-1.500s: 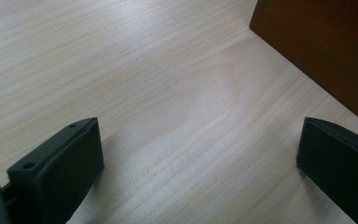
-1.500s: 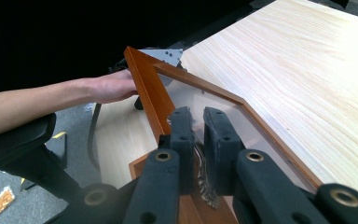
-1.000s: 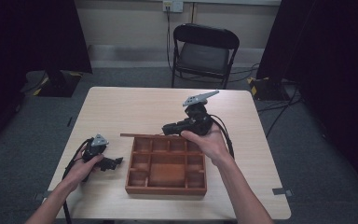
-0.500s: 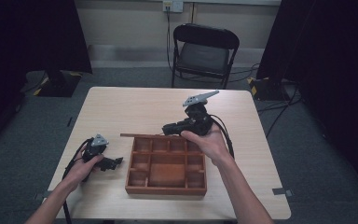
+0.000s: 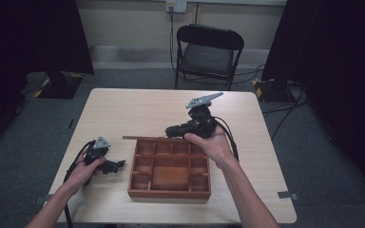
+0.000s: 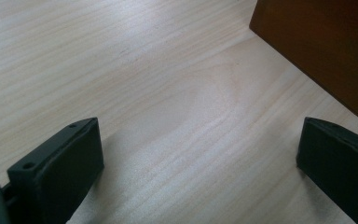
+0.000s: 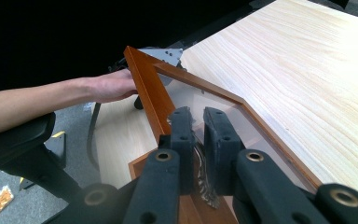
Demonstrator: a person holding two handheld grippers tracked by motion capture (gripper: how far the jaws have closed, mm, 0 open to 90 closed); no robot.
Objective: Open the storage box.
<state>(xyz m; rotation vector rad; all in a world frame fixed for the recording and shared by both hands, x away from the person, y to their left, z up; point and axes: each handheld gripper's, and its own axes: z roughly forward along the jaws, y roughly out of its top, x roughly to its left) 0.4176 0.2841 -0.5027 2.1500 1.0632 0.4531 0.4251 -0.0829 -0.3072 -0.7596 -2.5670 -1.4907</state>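
A wooden compartment tray (image 5: 169, 168) lies on the table (image 5: 138, 107), near its front edge and about midway between the left and right edges. Its lid, a wooden frame with a clear pane (image 7: 200, 100), is raised at the tray's far edge; in the high view it appears as a thin strip (image 5: 145, 138) lying along that edge. The right gripper (image 7: 196, 122), held over the tray's far right corner (image 5: 172, 130), has its jaws closed on the edge of the lid's pane. The left gripper (image 5: 119, 164) rests low on the table just beside the tray's left wall (image 6: 321, 44), its jaws spread wide apart with bare tabletop between them.
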